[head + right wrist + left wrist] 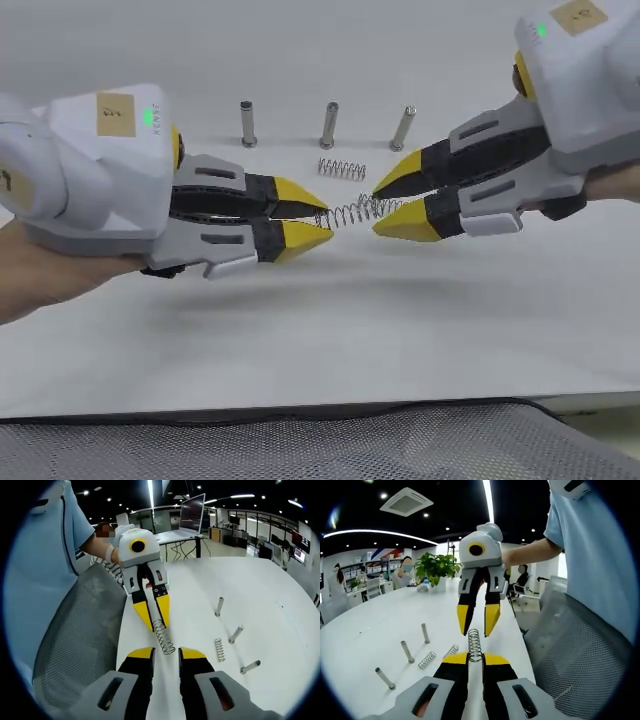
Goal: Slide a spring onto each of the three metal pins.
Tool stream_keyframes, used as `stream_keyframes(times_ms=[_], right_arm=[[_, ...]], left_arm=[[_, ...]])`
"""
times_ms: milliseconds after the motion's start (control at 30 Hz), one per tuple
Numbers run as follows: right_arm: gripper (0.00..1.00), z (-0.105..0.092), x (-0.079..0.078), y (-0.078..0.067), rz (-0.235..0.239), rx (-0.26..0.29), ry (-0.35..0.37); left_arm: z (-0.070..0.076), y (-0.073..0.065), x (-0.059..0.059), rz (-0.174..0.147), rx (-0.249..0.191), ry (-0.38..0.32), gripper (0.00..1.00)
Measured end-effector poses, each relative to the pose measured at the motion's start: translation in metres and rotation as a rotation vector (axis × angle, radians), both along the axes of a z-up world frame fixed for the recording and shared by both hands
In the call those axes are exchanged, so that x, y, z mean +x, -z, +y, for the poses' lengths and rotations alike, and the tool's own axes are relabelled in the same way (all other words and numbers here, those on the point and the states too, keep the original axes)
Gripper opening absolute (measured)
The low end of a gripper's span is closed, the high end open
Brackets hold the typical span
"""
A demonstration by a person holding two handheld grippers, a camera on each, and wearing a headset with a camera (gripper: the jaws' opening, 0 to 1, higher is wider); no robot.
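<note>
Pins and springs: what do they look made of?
The pins look like bare metal, probably steel: grey, smooth, with bright glints. The held spring and loose spring are thin silvery coiled wire, likely steel too.

One thin coiled spring (355, 211) hangs level in the air. One end is pinched in the left gripper's (322, 222) jaws and the other sits between the right gripper's (377, 210) parted jaws. Just beyond the jaws a second spring (342, 168) lies flat on the counter. Farther off stand three upright metal pins in a row: left pin (247, 123), middle pin (329, 125), right pin (403, 128).
</note>
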State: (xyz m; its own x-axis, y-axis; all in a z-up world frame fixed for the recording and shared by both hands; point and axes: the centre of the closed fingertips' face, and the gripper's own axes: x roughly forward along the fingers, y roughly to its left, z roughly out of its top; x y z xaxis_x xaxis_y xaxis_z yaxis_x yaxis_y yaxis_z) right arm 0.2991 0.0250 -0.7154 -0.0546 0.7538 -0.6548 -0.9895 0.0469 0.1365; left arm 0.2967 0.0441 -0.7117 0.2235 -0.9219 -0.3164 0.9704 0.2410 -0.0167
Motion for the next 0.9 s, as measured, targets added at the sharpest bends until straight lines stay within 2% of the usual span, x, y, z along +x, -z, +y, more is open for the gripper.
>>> stream_keyframes(times_ms=[300,633,900], right_arm=[[0.09,0.000,0.000,0.002,0.002,-0.003,-0.010],[0.09,-0.001,0.000,0.002,-0.006,-0.015,-0.024],[0.09,0.003,0.001,-0.009,-0.048,-0.031,-0.048]], left_arm=[[0.000,0.000,-0.002,0.003,0.000,0.004,0.02],[-0.002,0.002,-0.003,0.011,0.003,0.010,0.02],[-0.002,0.004,-0.003,0.016,0.002,0.004,0.02]])
